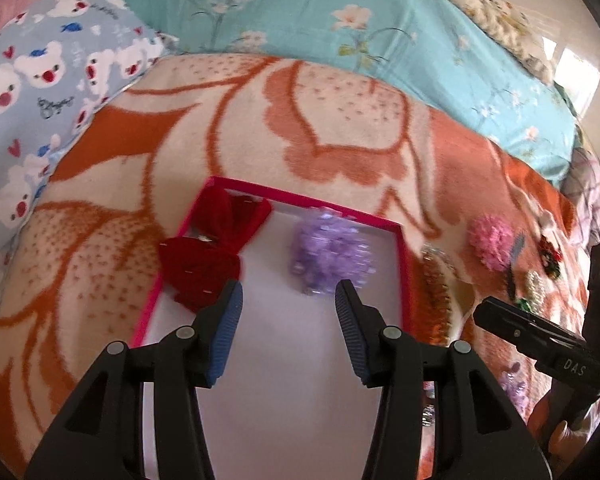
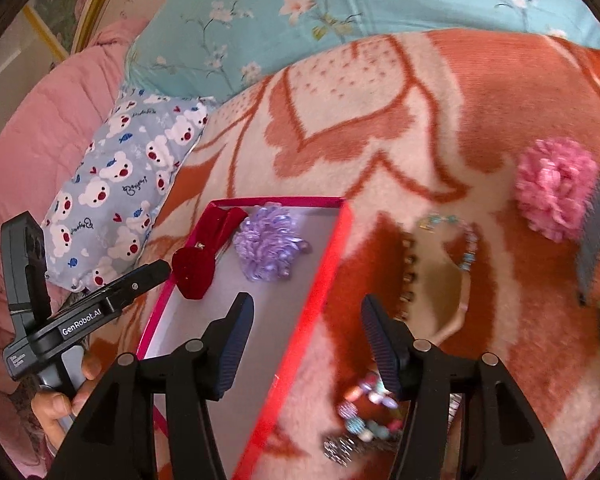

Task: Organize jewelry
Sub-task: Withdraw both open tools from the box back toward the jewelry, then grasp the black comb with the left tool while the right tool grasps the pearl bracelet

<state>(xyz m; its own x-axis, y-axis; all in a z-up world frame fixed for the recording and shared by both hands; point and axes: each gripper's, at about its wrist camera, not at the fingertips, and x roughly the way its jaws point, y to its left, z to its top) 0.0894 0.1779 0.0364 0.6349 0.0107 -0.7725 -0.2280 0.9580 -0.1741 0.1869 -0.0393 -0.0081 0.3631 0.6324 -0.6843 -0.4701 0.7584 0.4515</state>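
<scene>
Red bow (image 1: 216, 248) in box (image 1: 404, 256), long axis approx. diagonal

A bed is covered by an orange-and-cream blanket (image 2: 440, 128). On it are laid a red-rimmed box (image 2: 320, 272), a pink pom-pom (image 2: 552, 188), a beaded bracelet (image 2: 370, 412), and a bear-print pillow (image 2: 116, 188).

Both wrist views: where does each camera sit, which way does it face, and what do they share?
Left wrist: behind the open left gripper, looking down into the red box; the right gripper shows at right.
Right wrist: behind the open right gripper, over the box's right wall and blanket; the left gripper and hand show.
Shared: box, red bow, purple puff, pink puff.
</scene>
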